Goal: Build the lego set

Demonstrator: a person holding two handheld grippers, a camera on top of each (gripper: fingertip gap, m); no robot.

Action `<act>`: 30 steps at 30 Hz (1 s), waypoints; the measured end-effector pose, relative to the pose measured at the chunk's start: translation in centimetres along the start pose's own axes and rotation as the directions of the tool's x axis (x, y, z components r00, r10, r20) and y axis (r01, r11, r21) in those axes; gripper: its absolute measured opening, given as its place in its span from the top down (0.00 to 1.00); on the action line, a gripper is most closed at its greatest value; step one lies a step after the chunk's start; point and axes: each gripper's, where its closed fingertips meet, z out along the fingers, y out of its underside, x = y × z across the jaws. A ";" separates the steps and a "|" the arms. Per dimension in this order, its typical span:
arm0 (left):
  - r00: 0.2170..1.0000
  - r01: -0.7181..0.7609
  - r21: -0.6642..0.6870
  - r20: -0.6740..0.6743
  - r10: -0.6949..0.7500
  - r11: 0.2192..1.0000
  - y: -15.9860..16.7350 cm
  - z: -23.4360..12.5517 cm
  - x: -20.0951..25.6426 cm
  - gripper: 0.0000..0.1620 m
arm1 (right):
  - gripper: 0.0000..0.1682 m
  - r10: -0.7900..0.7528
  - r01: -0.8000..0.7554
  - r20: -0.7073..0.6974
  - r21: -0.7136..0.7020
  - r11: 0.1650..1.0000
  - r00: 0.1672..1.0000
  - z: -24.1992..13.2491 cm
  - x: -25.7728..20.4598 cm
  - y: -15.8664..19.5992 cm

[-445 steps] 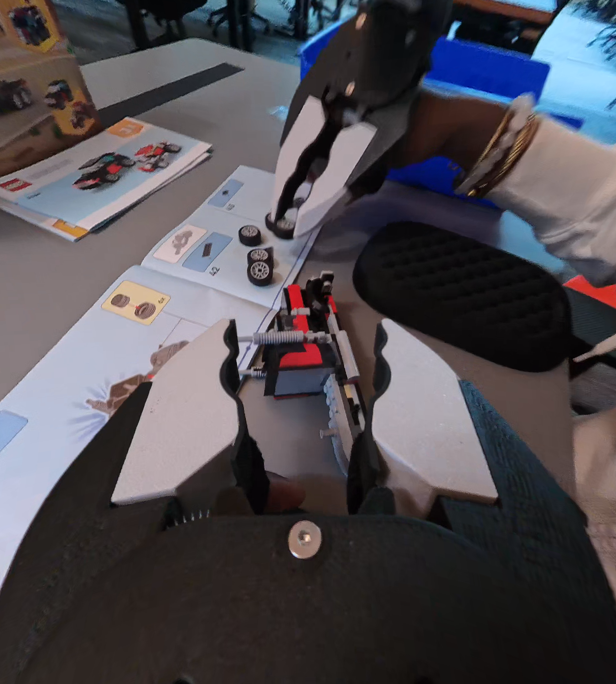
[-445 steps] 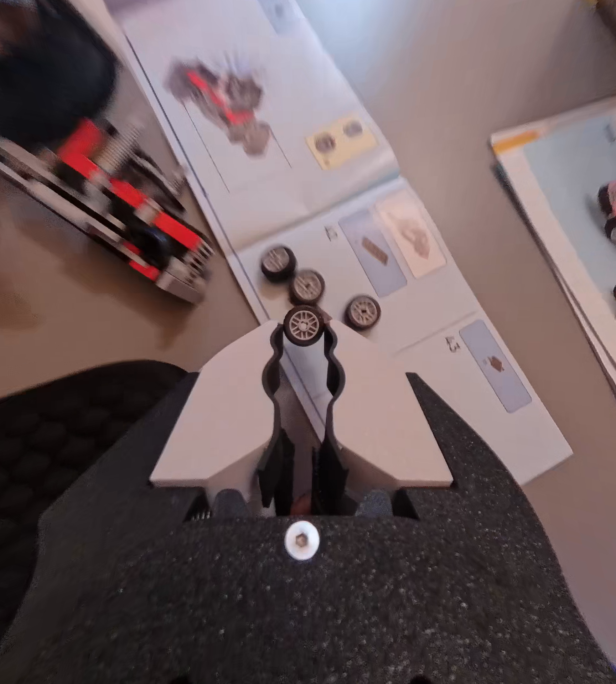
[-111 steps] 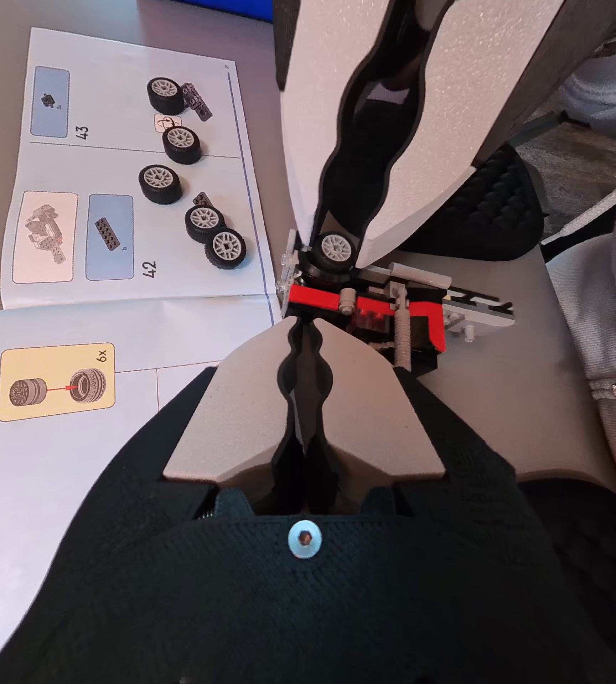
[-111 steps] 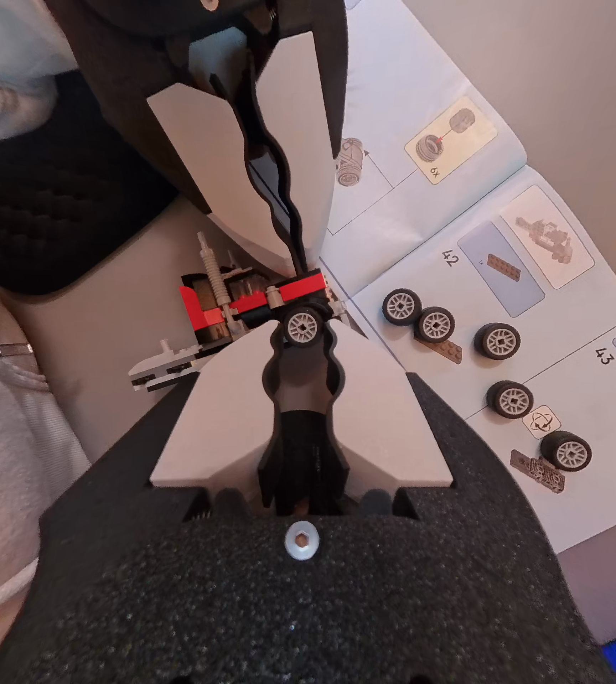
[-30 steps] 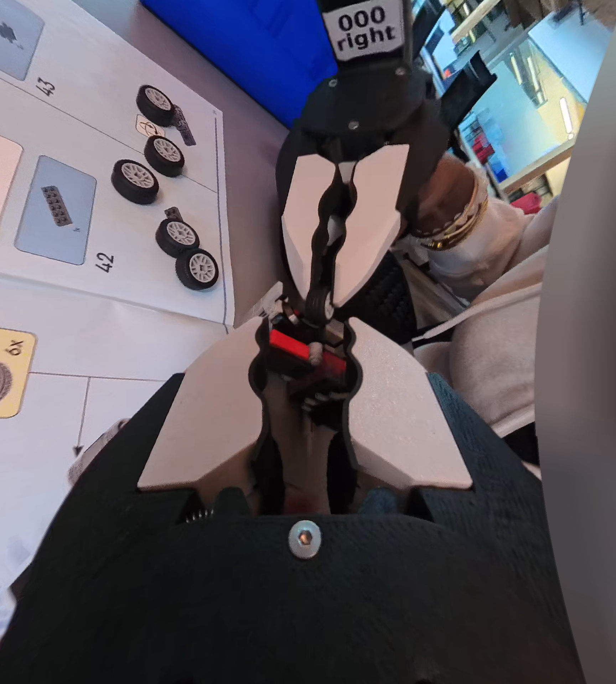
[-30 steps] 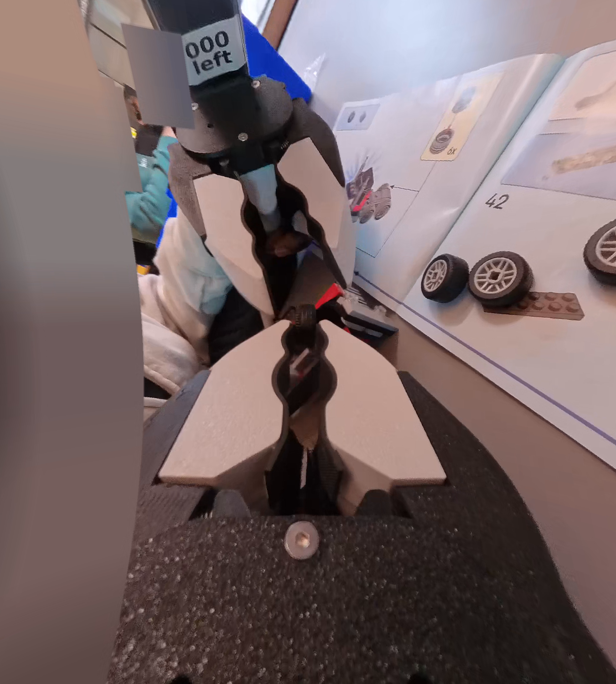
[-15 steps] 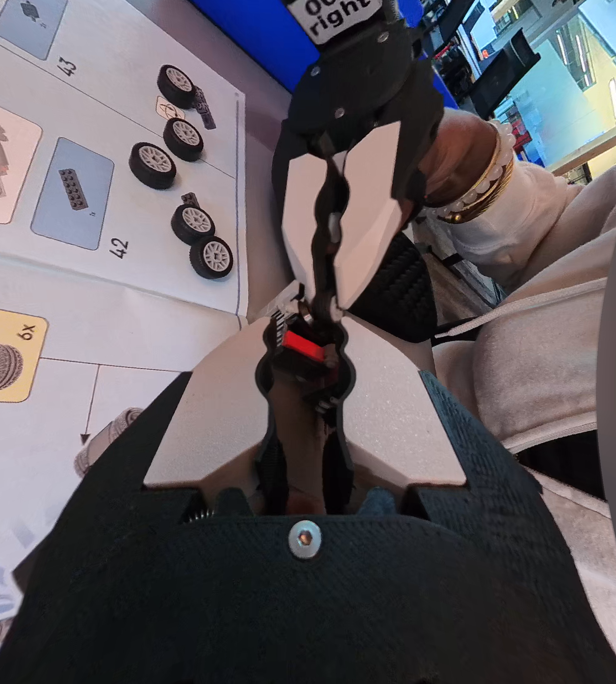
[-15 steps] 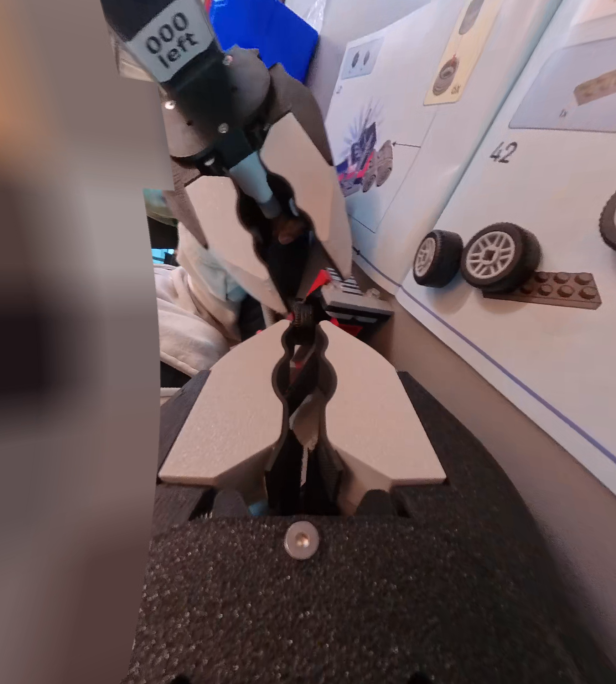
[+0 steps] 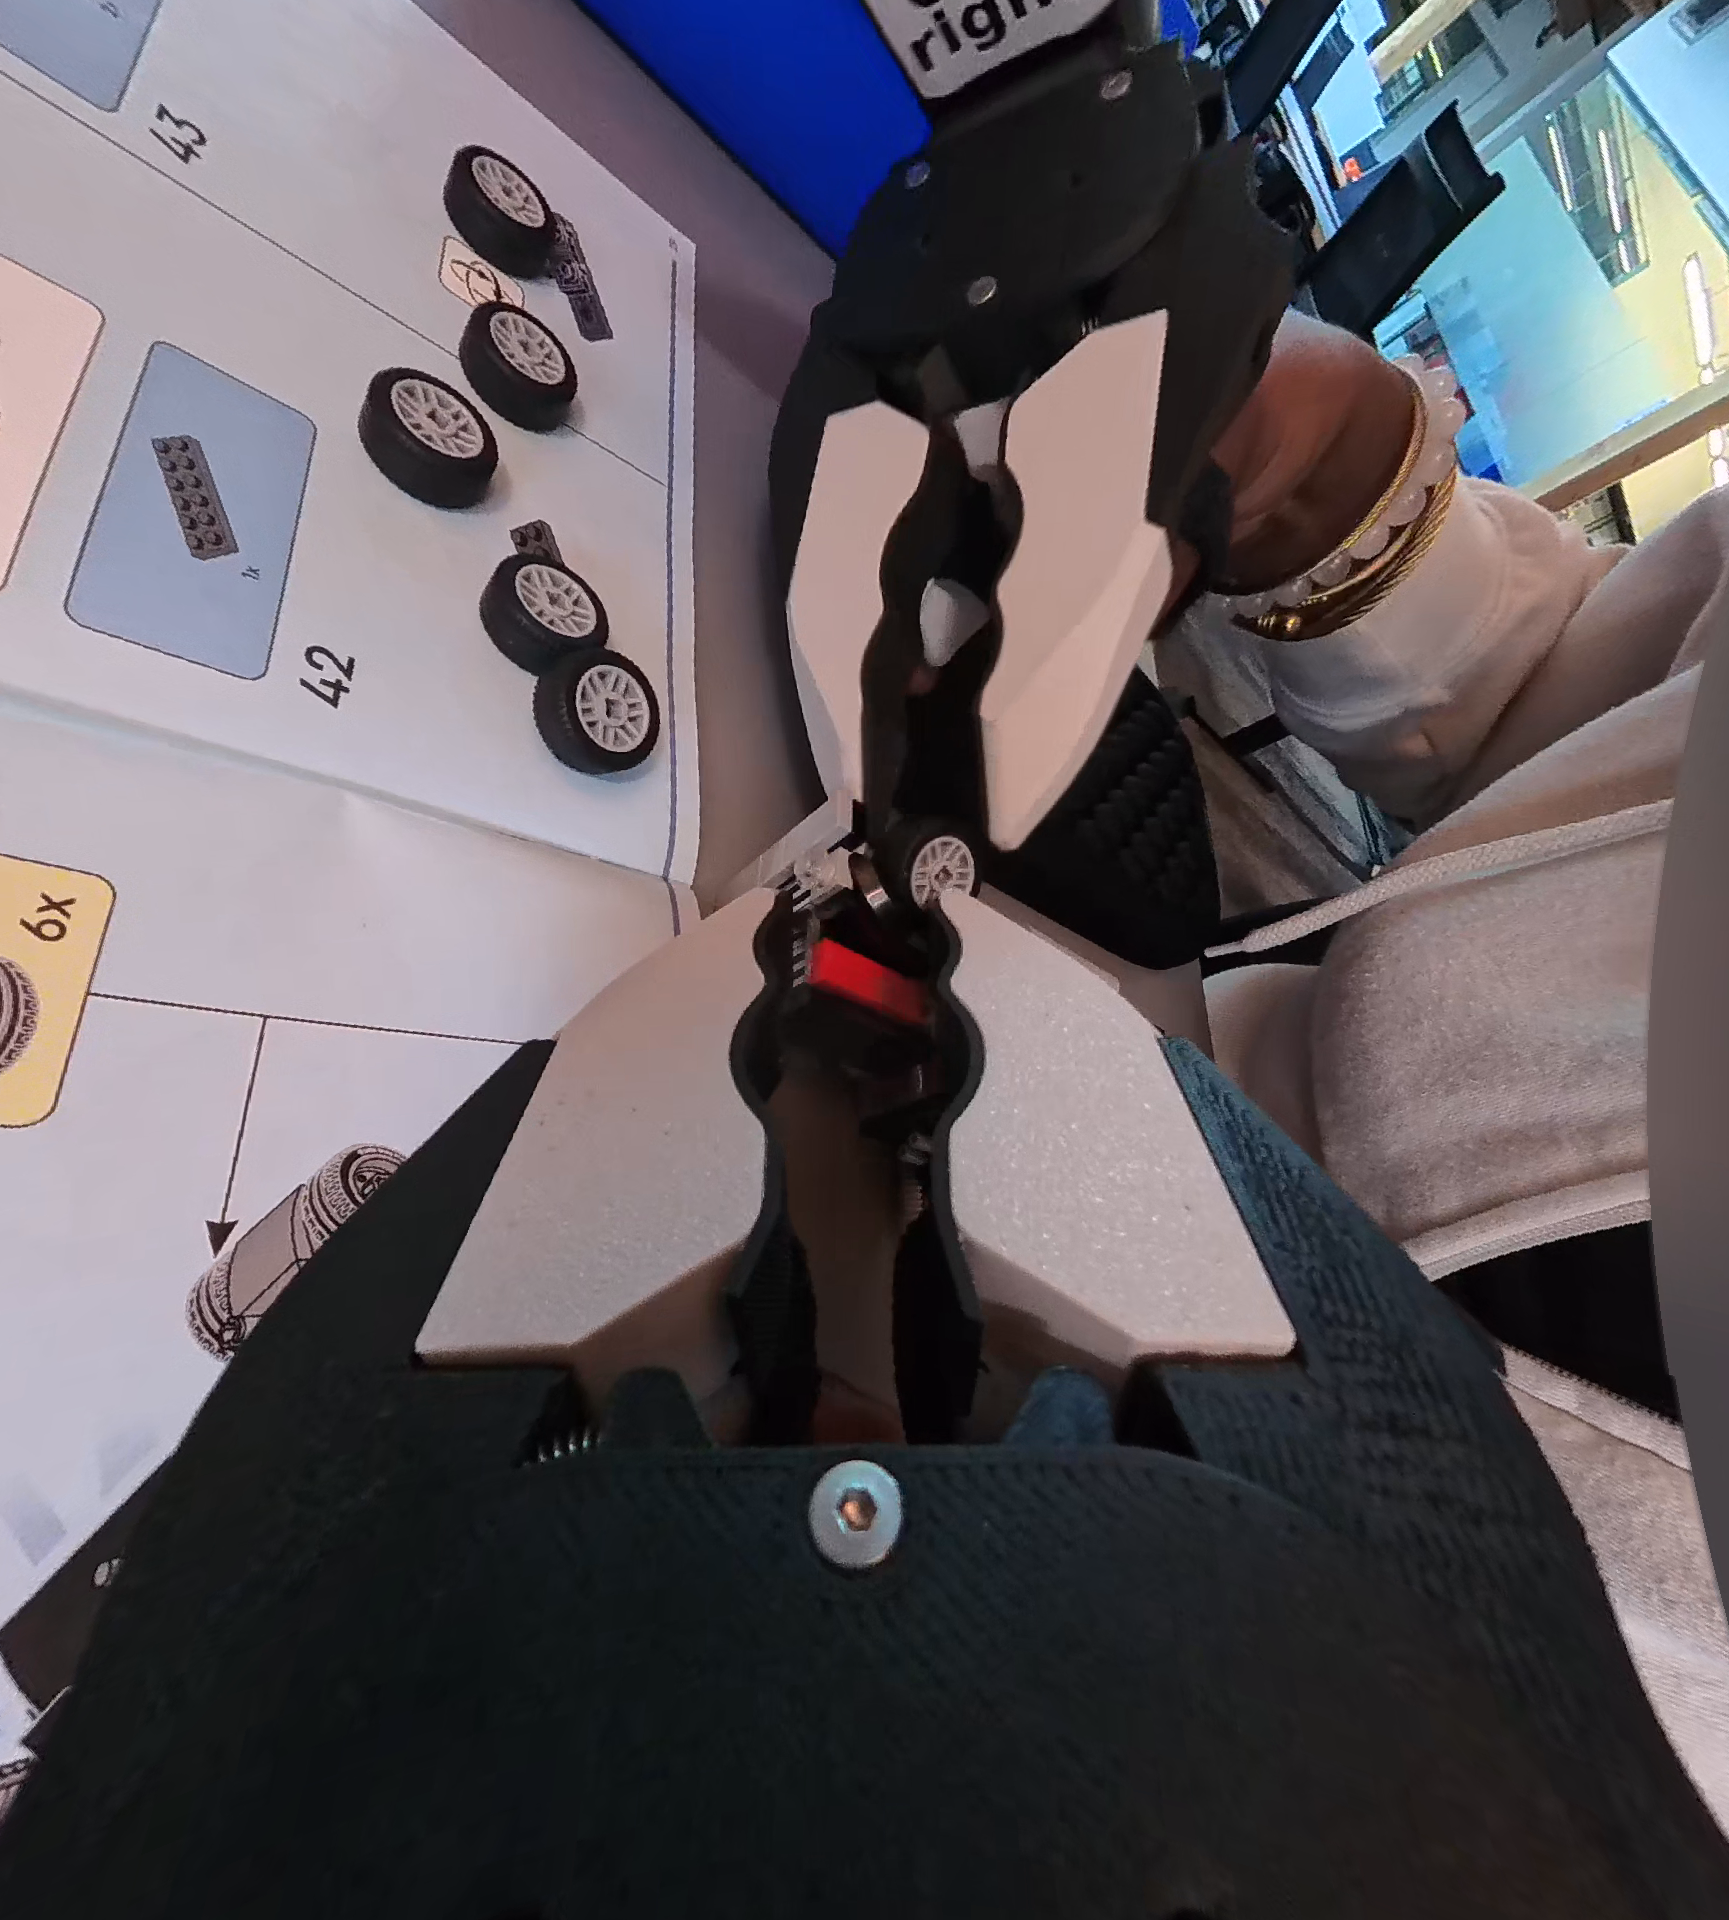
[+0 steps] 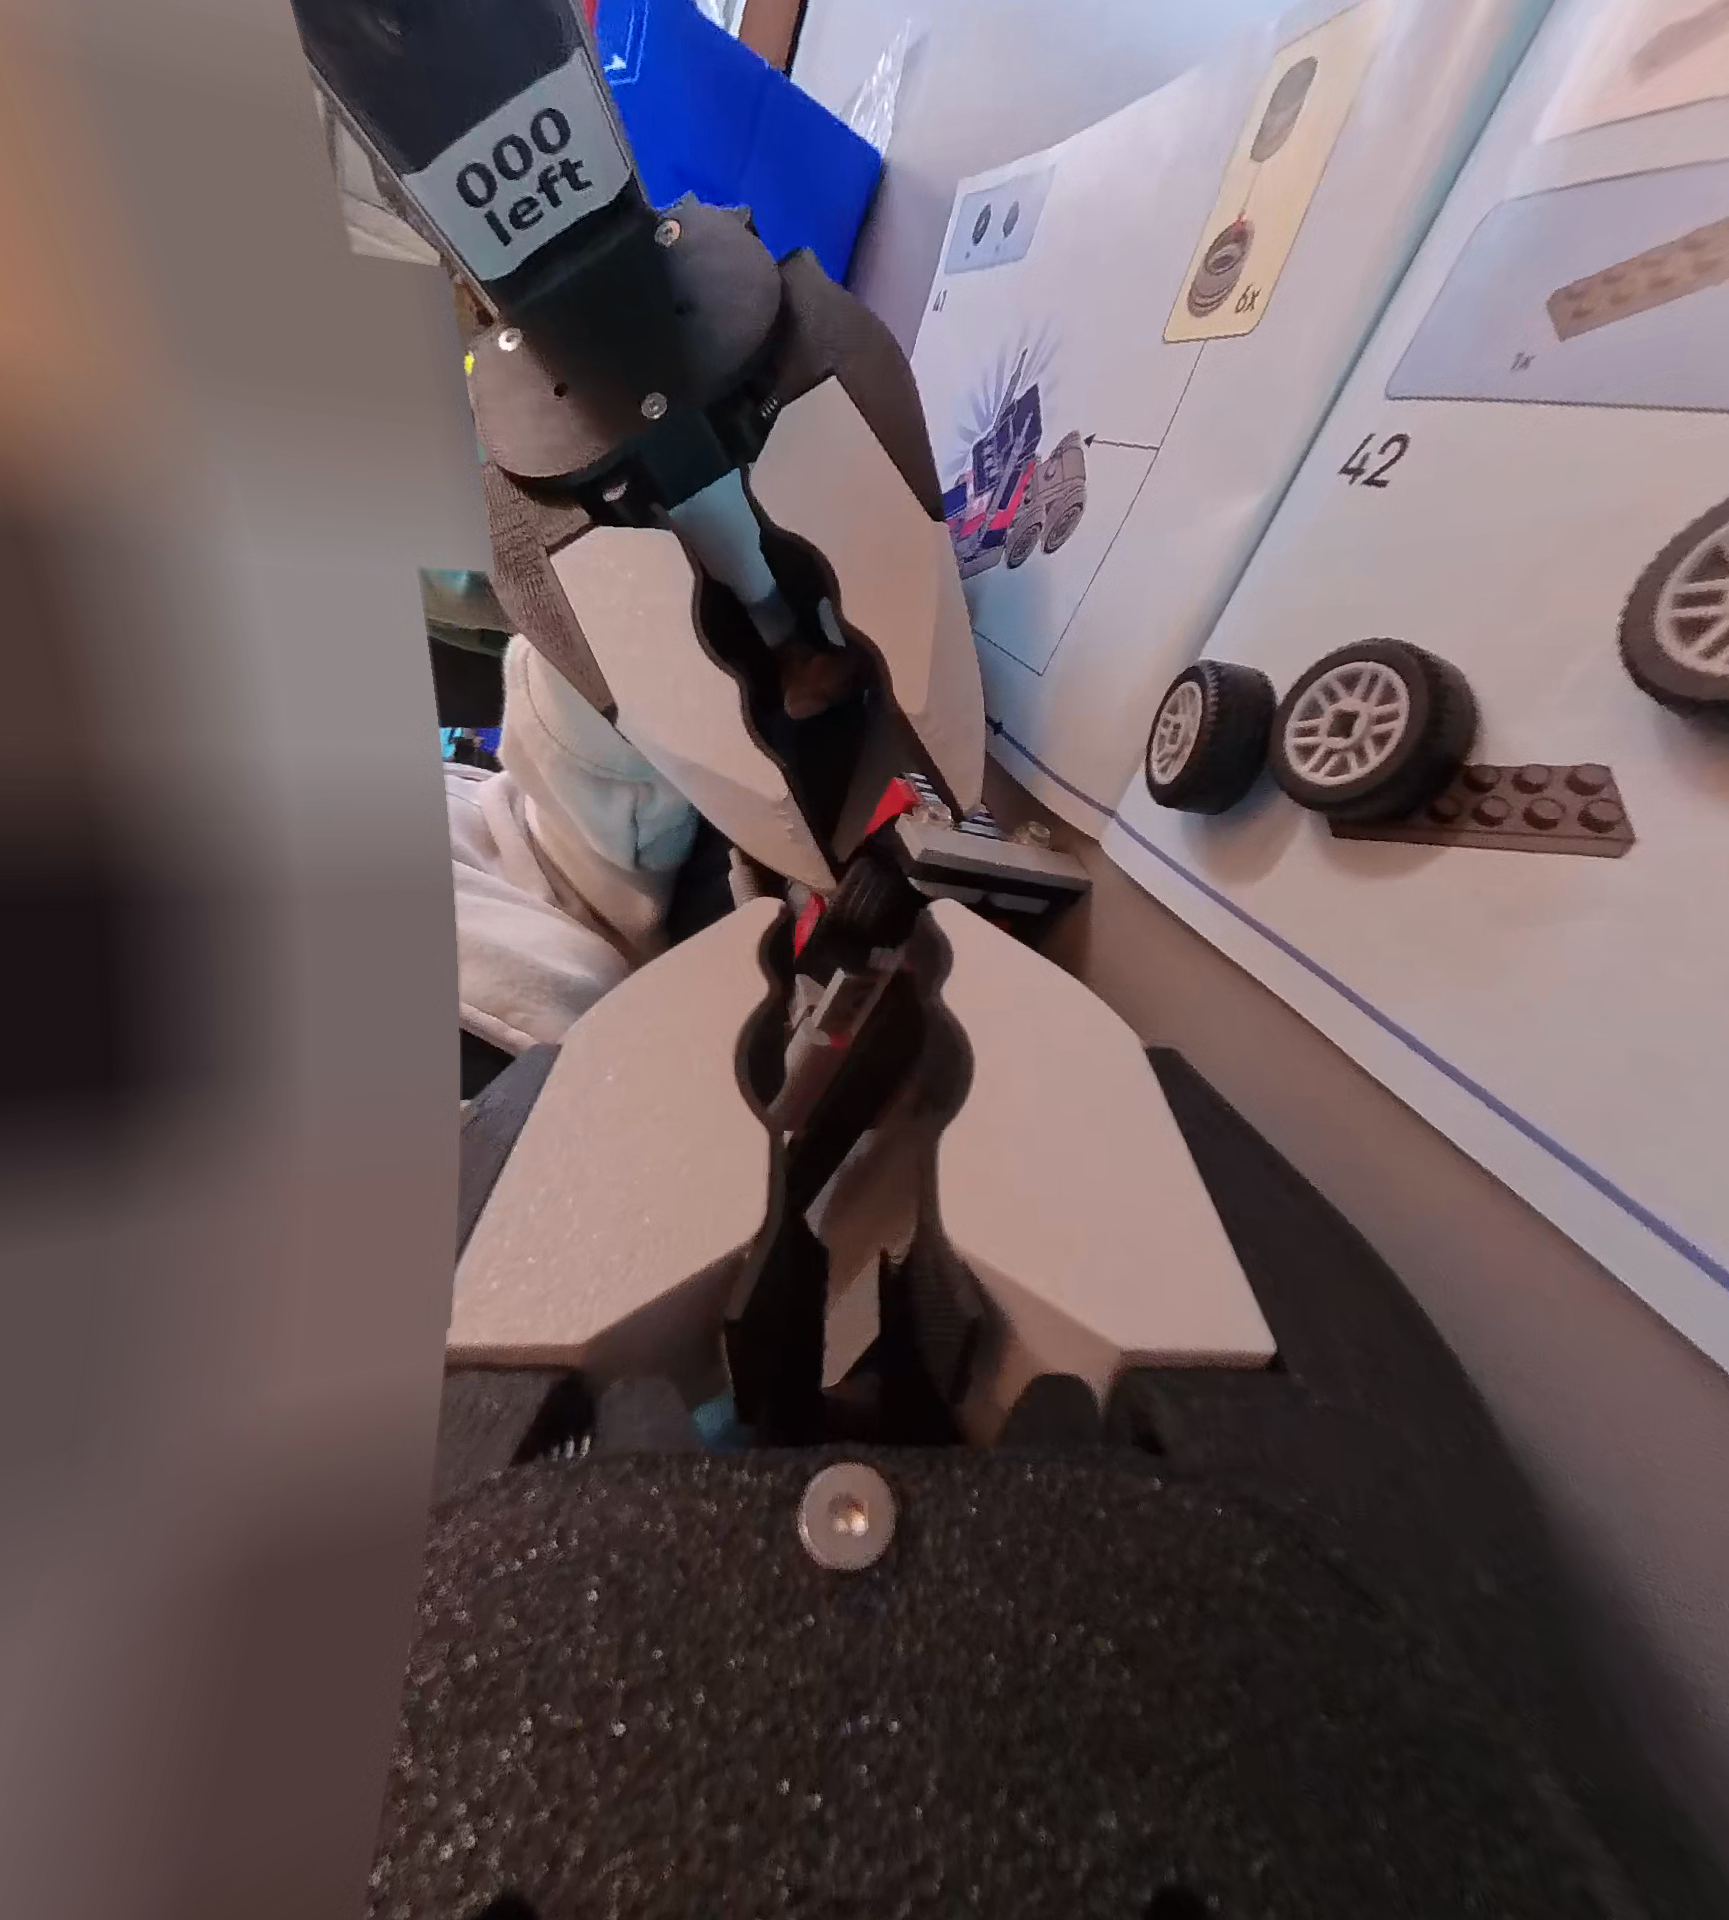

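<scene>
My left gripper (image 9: 855, 925) is shut on the red, black and grey lego car model (image 9: 865, 982) and holds it up off the table. My right gripper (image 10: 852, 914) faces it tip to tip and is shut on a small black wheel with a grey hub (image 9: 938, 862), held against the model's front end. In the right wrist view the wheel (image 10: 865, 894) shows edge-on between my fingertips, with the left gripper (image 10: 839, 842) and the model's grey part (image 10: 985, 862) just beyond. The right gripper also shows in the left wrist view (image 9: 927, 821). The wheel's joint with the model is hidden.
The open instruction booklet (image 9: 216, 831) lies on the table with several loose wheels (image 9: 595, 712) and a dark brown plate (image 10: 1504, 816) on it. A blue bin (image 9: 766, 125) stands behind. A black mesh pad (image 9: 1140, 831) and the person's sleeve (image 9: 1411, 675) are to the right. Left and right tips are no more than a few centimetres apart.
The right gripper has turned a little, so the wheel now shows face-on at the model's front in the left wrist view. Both grippers stay shut and tip to tip.
</scene>
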 end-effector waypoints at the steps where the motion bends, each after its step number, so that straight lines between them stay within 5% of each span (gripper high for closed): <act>1: 1.000 -0.002 -0.002 0.000 0.002 1.000 0.0 0.0 0.0 0.85 | 0.90 -0.012 0.012 -0.010 0.003 1.000 1.000 -0.1 0.1 0.1; 10: 1.000 -0.007 0.000 -0.005 0.007 1.000 0.0 -0.1 0.1 0.83 | 0.94 -0.075 0.075 -0.038 -0.005 0.997 0.996 -0.1 -0.1 0.4; 18: 1.000 -0.013 -0.023 0.015 0.013 1.000 0.3 -1.1 0.2 0.82 | 0.94 0.025 -0.025 0.089 0.000 1.000 0.996 -0.1 -0.8 0.5; 30: 1.000 0.006 -0.037 0.007 -0.005 0.999 0.6 -0.3 0.2 0.82 | 0.94 0.140 -0.131 0.088 -0.100 0.986 0.986 0.4 -0.1 1.1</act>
